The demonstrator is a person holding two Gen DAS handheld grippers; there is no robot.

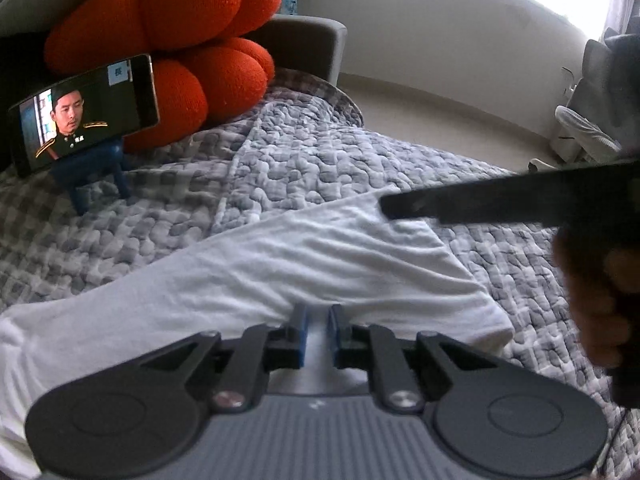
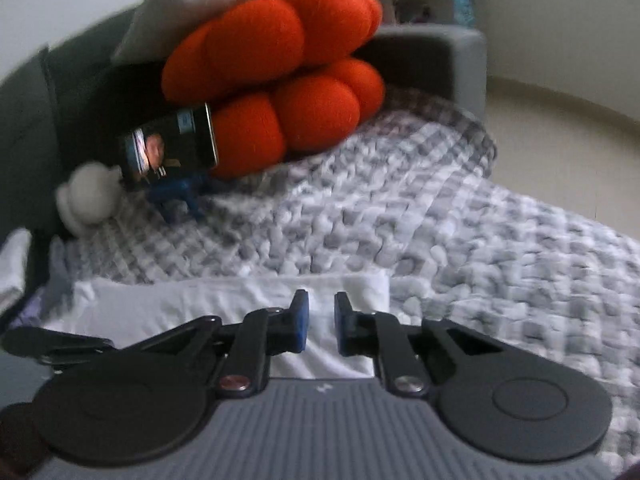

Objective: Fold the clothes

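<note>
A white garment [image 1: 280, 264] lies folded into a long strip across the grey checked quilt [image 1: 304, 152]. My left gripper [image 1: 318, 330] sits at the strip's near edge, blue pads almost together with cloth in the narrow gap. My right gripper [image 1: 386, 204], a dark bar held by a hand [image 1: 592, 300], reaches in from the right to the strip's far corner. In the right wrist view the garment [image 2: 192, 304] fills the slim gap of the right gripper [image 2: 321, 322], beside the cloth's right edge. The left gripper's finger [image 2: 52, 344] shows at the left.
An orange knotted cushion [image 1: 168, 40] leans on the grey headboard [image 1: 304, 44]. In front of it, a phone [image 1: 84, 112] playing video stands on a blue holder [image 1: 96, 168]. A small white plush [image 2: 88, 196] sits left of the phone. Beige floor [image 1: 440, 108] lies beyond the bed's right edge.
</note>
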